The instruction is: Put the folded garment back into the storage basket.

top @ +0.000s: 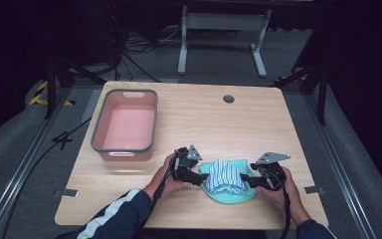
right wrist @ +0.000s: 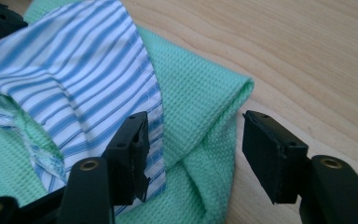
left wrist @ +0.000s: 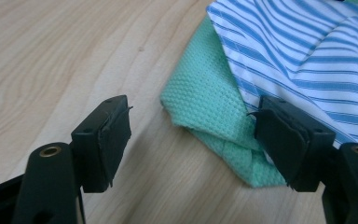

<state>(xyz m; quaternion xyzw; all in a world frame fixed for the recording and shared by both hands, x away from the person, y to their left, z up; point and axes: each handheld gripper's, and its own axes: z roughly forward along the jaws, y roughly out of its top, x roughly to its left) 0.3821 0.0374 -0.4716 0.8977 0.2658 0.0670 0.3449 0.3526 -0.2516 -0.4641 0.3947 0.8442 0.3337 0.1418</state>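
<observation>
**Cloth bundle, both sides lined up**

Cloths sit at the table's (top: 189, 124) near edge, right of the pink bin (top: 125, 124): green waffle cloth (left wrist: 205, 100) under striped one (right wrist: 74, 65). Soft, light, floppy, I'd guess, so pinch the folded edges. Left gripper (left wrist: 193, 140) and right gripper (right wrist: 196, 154) both gape wide, holding nothing.

right gripper (right wrist: 193, 156): jaws spread wide | left jaw over striped cloth (right wrist: 70, 74) | folded edge of green cloth (right wrist: 200, 121) between jaws | striped cloth lies on green cloth | table (right wrist: 307, 56) bare wood
</observation>
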